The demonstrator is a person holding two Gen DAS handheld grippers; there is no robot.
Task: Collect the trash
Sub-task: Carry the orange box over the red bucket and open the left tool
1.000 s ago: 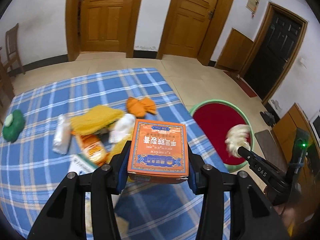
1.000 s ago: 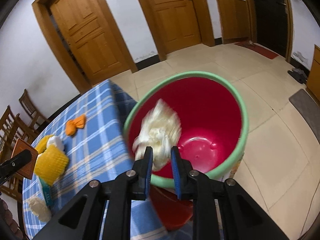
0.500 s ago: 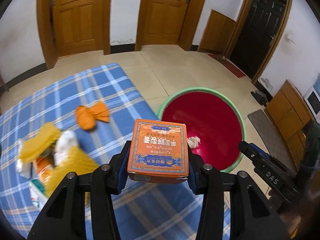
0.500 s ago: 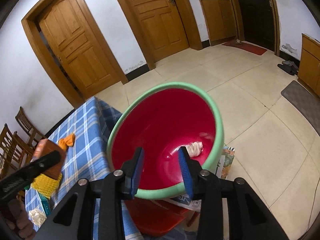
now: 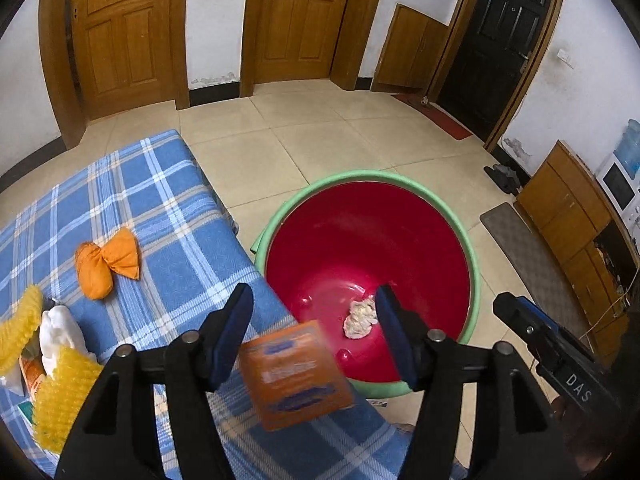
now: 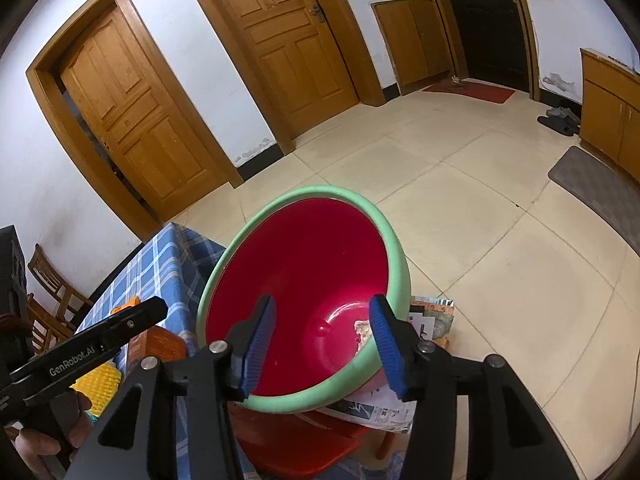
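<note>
A red basin with a green rim (image 5: 472,256) (image 6: 400,256) stands beside the blue checked table (image 5: 168,208). A crumpled white paper wad (image 5: 360,316) (image 6: 362,330) lies in its bottom. My left gripper (image 5: 314,332) is open; the orange box (image 5: 296,380) is loose and blurred between and below its fingers, over the table edge near the basin rim. It also shows in the right wrist view (image 6: 156,346). My right gripper (image 6: 324,346) is open and empty above the basin.
On the table lie an orange cloth bundle (image 5: 106,262), yellow mesh pieces (image 5: 60,392), a white wad (image 5: 60,332) and packets at the left. A red stool (image 6: 304,444) and newspapers (image 6: 432,320) sit under the basin. Tiled floor, doors and cabinets surround.
My left gripper swung right to the basin, then opened and let go of the orange box, which is dropping. My right gripper released the paper wad into the basin and opened wider.
</note>
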